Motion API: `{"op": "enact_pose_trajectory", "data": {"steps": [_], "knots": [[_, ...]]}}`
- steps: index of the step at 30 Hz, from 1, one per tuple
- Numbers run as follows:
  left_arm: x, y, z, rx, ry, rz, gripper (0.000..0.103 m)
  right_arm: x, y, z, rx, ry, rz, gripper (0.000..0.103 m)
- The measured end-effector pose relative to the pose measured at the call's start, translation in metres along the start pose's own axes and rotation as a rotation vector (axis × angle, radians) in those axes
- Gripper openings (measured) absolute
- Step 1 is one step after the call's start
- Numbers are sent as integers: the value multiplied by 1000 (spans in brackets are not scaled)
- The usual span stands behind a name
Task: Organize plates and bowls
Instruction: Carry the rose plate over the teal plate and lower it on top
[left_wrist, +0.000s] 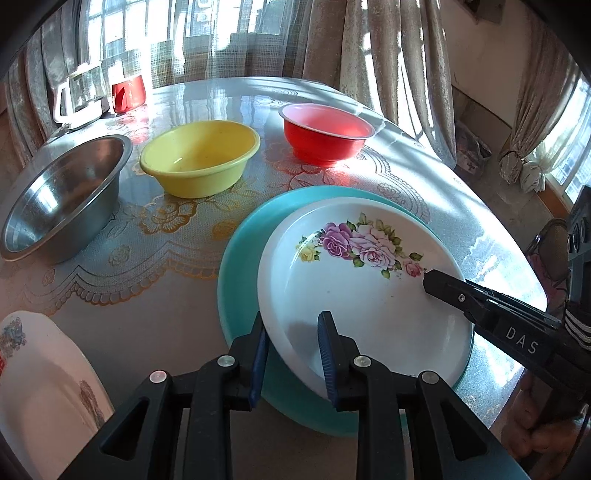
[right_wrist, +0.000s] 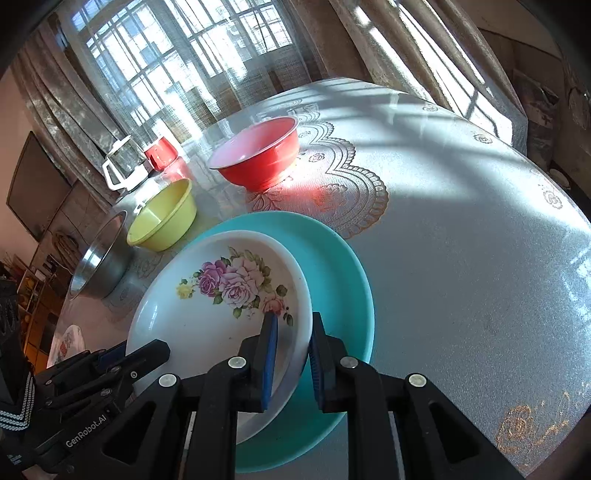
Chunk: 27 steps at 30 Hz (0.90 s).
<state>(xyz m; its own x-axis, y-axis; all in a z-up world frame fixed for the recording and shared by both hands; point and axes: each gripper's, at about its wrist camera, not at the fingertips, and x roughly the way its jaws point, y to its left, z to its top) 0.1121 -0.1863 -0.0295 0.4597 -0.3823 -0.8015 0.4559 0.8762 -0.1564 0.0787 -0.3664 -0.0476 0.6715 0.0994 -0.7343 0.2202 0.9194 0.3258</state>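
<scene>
The floral plate (left_wrist: 354, 280) lies on the teal plate (left_wrist: 240, 258), lower centre of the left wrist view, offset toward the lower right so that a teal crescent is exposed at the left. Both rest on the desk (left_wrist: 147, 288).

The left gripper (left_wrist: 293, 354) is clenched on the near rim of the floral plate, one blue pad outside the rim and one inside. The right gripper (right_wrist: 291, 354) is clenched on the opposite rim in the same manner, as shown at lower centre of the right wrist view. The plate is thus held at two points.

The step in hand is judged to be the seating of the floral plate on the teal plate. For a good result:

- The plate should be centred before release, so that the teal margin is even all round.
- Both rims should be kept level; a tilt may cause sliding on the smooth surface.
- The grippers should be released together, then withdrawn outward without dragging either rim.

The metal bowl (left_wrist: 62, 199), yellow bowl (left_wrist: 199, 162) and red bowl (left_wrist: 327, 133) stand apart in a row across the upper half of the frame, not yet nested. Another patterned dish (left_wrist: 40, 376) is partly seen at lower left.
</scene>
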Motion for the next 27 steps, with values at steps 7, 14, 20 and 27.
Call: {"op": "enact_pose_trajectory", "data": {"steps": [7, 14, 20, 27], "knots": [[-3, 0, -3, -5, -1, 1, 26, -2, -1, -1, -7, -5, 5, 18], [-10, 2, -6, -11, -20, -7, 26, -4, -8, -1, 57, 13, 57, 19], [-9, -1, -5, -1, -19, -13, 26, -7, 2, -4, -16, -14, -59, 17], [-9, 2, -5, -29, -27, -10, 26, -5, 11, -3, -88, -40, -116, 15]]}}
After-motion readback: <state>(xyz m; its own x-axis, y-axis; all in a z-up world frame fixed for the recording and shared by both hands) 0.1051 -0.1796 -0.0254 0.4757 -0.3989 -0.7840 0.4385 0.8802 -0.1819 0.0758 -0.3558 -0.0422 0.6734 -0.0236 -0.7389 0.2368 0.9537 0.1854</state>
